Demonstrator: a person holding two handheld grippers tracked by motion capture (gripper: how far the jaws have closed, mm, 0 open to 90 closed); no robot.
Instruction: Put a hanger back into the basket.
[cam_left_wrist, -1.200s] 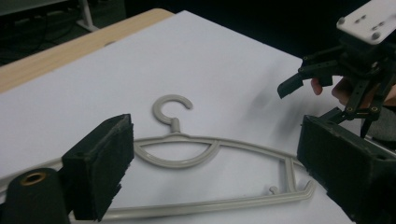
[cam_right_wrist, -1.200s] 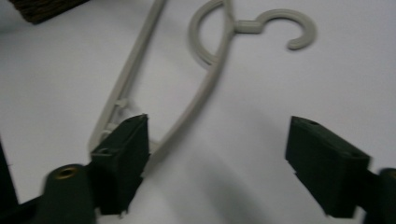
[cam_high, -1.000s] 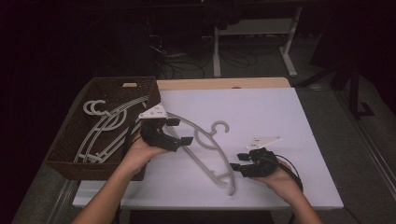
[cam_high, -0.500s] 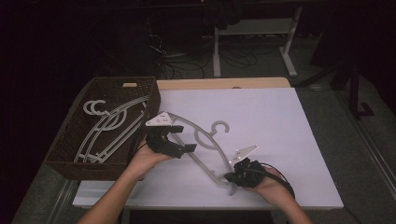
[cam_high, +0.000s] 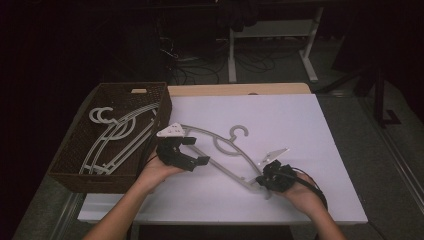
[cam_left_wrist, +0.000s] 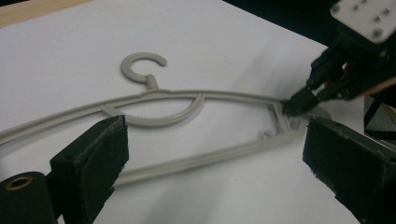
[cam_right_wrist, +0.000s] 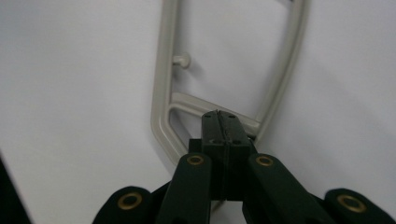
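A grey plastic hanger (cam_high: 220, 150) lies flat on the white table, hook pointing away. My left gripper (cam_high: 196, 151) hovers open over its left arm, and in the left gripper view the hanger (cam_left_wrist: 154, 95) runs between the wide-apart jaws of that gripper (cam_left_wrist: 215, 158) without touching them. My right gripper (cam_high: 261, 181) is shut, its tips down on the hanger's right end. In the right gripper view the pads of the right gripper (cam_right_wrist: 219, 119) meet with no gap over the hanger's end bar (cam_right_wrist: 187, 103). The left gripper view shows the right gripper (cam_left_wrist: 294, 105) tip on that corner.
A dark woven basket (cam_high: 75, 175) stands at the table's left edge and holds several more grey hangers (cam_high: 115, 135). The white tabletop (cam_high: 300, 125) extends to the right and far side. Beyond it are a wooden strip and dark floor with cables.
My right gripper has moved left onto the hanger's right end and its jaws have closed. The left gripper has shifted slightly toward the hanger and stays open.
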